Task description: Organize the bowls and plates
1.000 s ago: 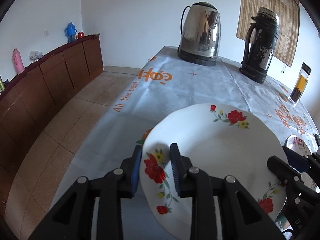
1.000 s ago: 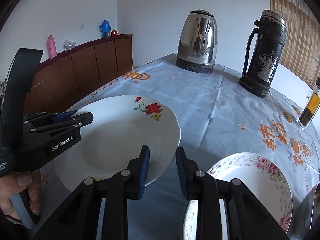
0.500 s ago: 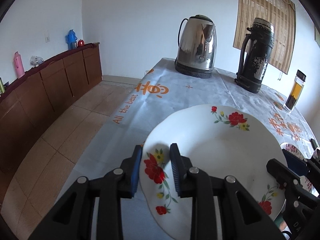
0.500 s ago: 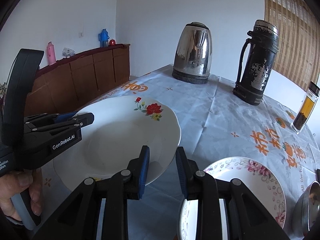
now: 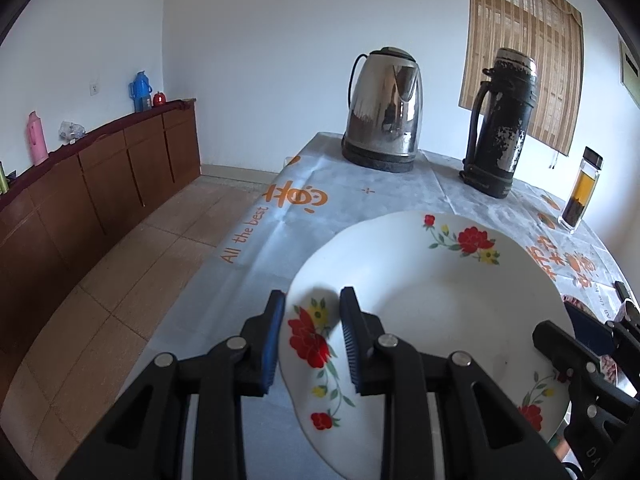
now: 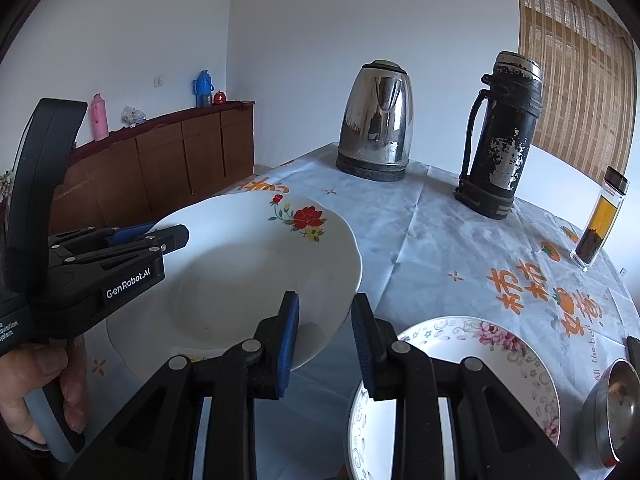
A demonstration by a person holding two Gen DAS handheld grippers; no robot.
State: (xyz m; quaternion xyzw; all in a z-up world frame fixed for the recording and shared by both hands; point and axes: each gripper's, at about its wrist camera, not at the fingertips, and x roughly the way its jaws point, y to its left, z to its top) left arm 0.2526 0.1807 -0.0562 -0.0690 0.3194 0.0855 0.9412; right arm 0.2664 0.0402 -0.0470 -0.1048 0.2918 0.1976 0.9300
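White porcelain, the deep plate with red flowers (image 5: pixel 432 304) hangs tilted above the tabletop (image 6: pixel 440 232), pinched at opposite rims: the left claw (image 5: pixel 312 336) grips its flowered near edge, the right claw (image 6: pixel 325 332) clamps the other side. Further right lies a pink-flowered plate with grey scrolls (image 6: pixel 500 356) flat on the cloth, then a steel bowl (image 6: pixel 612 408)

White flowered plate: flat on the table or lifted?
Lifted and tilted. Both grippers, left and right, clamp opposite rims of the plate, whose right edge hangs clear above the tablecloth.
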